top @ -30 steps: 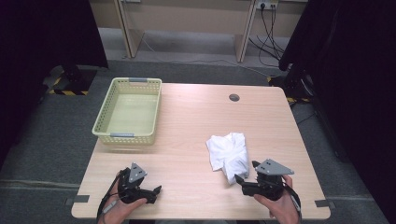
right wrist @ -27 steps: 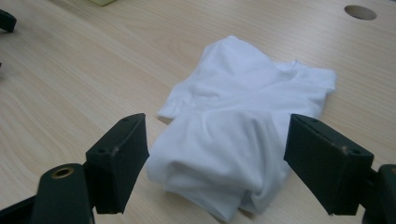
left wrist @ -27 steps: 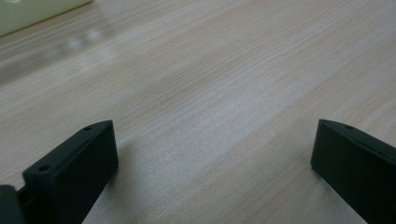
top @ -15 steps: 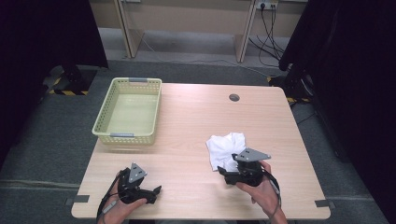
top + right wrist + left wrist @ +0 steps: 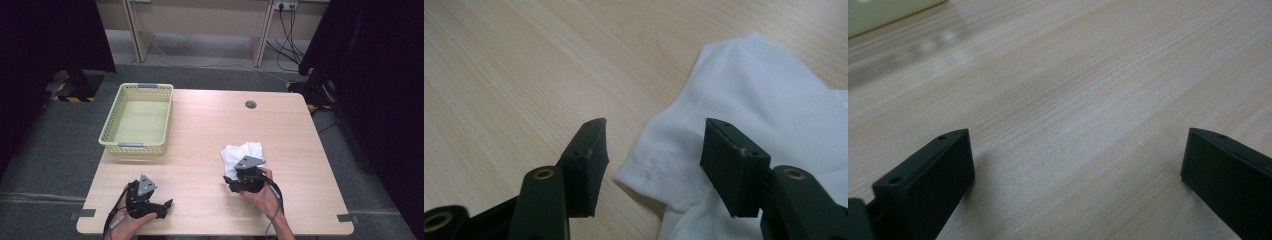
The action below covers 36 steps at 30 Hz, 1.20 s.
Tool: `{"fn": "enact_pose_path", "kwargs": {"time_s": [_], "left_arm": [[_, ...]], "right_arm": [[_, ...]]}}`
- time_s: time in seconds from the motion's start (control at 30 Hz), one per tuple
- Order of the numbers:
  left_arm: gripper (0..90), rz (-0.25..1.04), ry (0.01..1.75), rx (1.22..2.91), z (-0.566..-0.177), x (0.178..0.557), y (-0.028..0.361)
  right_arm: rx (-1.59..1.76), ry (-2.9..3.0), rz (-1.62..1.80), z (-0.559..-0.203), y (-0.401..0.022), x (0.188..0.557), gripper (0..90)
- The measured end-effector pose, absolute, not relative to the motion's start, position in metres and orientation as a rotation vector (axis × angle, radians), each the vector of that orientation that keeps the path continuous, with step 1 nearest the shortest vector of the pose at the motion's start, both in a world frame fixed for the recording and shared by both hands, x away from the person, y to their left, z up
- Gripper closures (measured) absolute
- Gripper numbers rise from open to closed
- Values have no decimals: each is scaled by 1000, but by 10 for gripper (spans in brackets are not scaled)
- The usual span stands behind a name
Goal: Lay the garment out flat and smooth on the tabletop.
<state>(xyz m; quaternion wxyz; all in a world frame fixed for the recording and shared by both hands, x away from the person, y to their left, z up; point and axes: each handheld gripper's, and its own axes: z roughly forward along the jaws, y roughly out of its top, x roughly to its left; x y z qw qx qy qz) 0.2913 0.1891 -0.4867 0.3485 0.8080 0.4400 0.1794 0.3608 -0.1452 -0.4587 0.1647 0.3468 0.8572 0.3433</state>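
A crumpled white cloth [image 5: 243,151] lies on the wooden table [image 5: 210,130], right of the middle. My right gripper [image 5: 234,181] sits at the cloth's near edge, held by a hand. In the right gripper view the right gripper [image 5: 654,150] is open, and a hemmed corner of the cloth [image 5: 749,100] lies between its jaws without being pinched. My left gripper [image 5: 165,206] rests low near the front left of the table, far from the cloth. The left gripper [image 5: 1078,165] is wide open over bare wood with nothing between its jaws.
A pale yellow plastic basket [image 5: 116,131] stands empty at the table's left rear. A round cable hole [image 5: 250,104] is in the tabletop near the far edge. Grey carpet and dark curtains surround the table.
My right gripper has moved left and forward from the front right of the table to the cloth's near edge. The left gripper has stayed put.
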Motion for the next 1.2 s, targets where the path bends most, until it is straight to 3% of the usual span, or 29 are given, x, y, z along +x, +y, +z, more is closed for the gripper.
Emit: {"fn": "enact_pose_path", "kwargs": {"time_s": [0.03,0.07,0.1,0.17,0.27,0.73,1.2], "left_arm": [[0,465,1141,2094,-487,291,189],[0,465,1141,2094,-487,291,189],[0,465,1141,2094,-487,291,189],[0,465,1141,2094,-487,291,189],[0,465,1140,2094,-487,291,189],[0,465,1140,2095,-487,291,189],[0,466,1141,2095,-487,291,190]], "right_arm": [[981,2460,931,-465,-142,362,542],[981,2460,931,-465,-142,362,542],[973,2458,935,-470,-142,362,642],[954,2457,906,-468,-143,362,746],[959,2445,949,-466,-148,362,812],[1039,2321,1197,-433,-186,364,833],[1190,2141,1108,-432,-254,367,840]]}}
